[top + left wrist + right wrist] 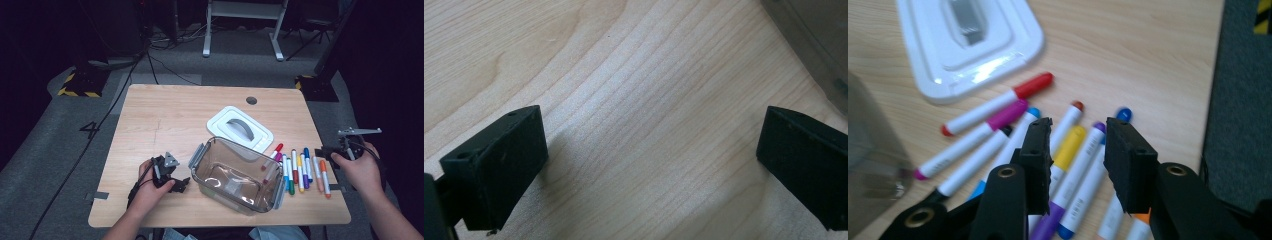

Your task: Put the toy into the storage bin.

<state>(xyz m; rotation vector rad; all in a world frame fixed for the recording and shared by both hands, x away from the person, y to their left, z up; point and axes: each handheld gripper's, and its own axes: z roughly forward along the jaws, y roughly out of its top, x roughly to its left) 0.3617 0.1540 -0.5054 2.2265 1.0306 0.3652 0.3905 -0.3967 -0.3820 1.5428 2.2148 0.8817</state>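
markers — light, stiff, slick (prone to roll) | best gripped mid-barrel | R gripper parted, nothing held | L gripper wide apart, nothing held

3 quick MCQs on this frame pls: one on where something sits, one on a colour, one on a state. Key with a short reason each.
1. Where does the white lid lie?
A. On the table behind the clear container
B. Clipped onto the container
C. On the floor

2. What colour is the cap of the marker lying nearest the lid?
A. Green
B. Red
C. Black

3. What is inside the clear container?
A. All the markers
B. The lid
C. No markers; they lie beside it

Key:
1 A: the lid lies flat on the wooden table just beyond the container, handle up.
2 B: the right gripper view shows a red cap next to the lid's edge.
3 C: the row of markers lies on the table to the container's right, with only the red one's end against its wall.
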